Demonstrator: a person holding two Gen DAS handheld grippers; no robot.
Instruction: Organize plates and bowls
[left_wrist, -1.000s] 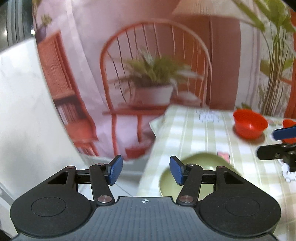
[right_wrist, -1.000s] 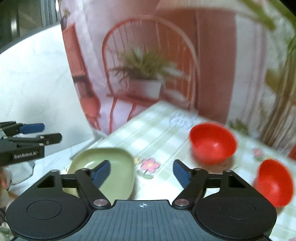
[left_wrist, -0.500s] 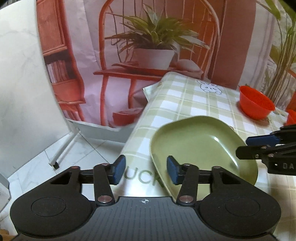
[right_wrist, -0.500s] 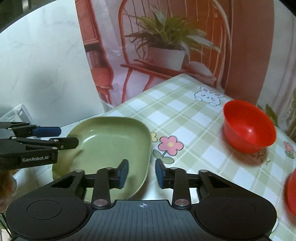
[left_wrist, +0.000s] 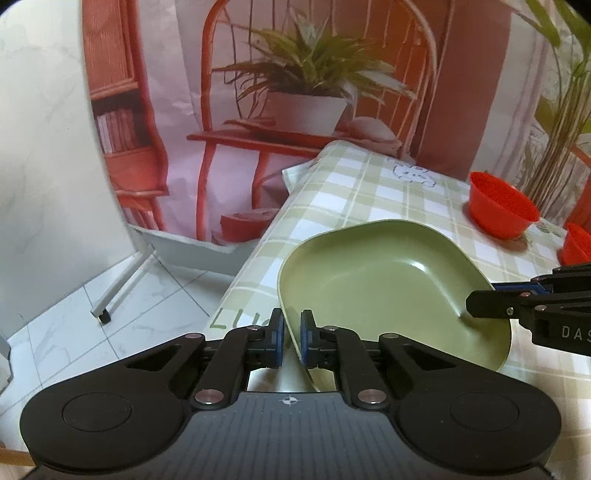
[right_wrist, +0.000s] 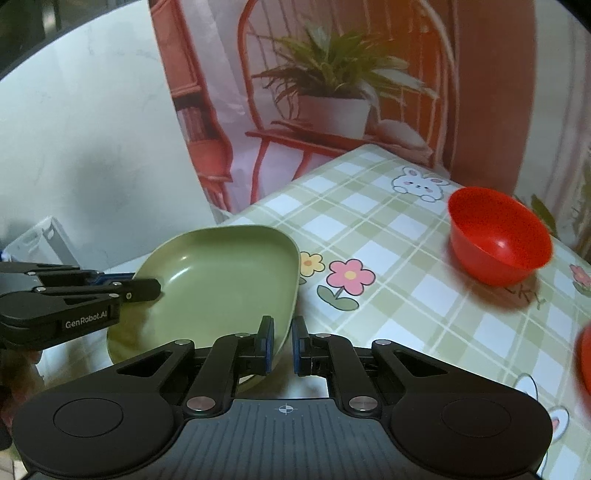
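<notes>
A green rounded-square plate (left_wrist: 388, 280) lies at the near left corner of the checked table, also seen in the right wrist view (right_wrist: 221, 284). My left gripper (left_wrist: 291, 338) is shut on the plate's left rim. My right gripper (right_wrist: 282, 345) is shut on the plate's right rim. Each gripper shows in the other's view, the right one (left_wrist: 480, 302) and the left one (right_wrist: 147, 288), with a finger over the plate's inside. A red bowl (right_wrist: 498, 240) stands farther right on the table, also in the left wrist view (left_wrist: 500, 208). A second red bowl (left_wrist: 578, 245) is cut off at the right edge.
The table carries a green checked cloth (right_wrist: 406, 266) with flower and rabbit prints. Its left edge (left_wrist: 255, 254) drops to a tiled floor. A printed backdrop with a chair and plant (left_wrist: 306, 85) hangs behind. A white panel (left_wrist: 48, 147) stands at the left.
Both grippers have closed onto opposite rims of the green plate. Both have moved nearer to the plate since one second ago.
</notes>
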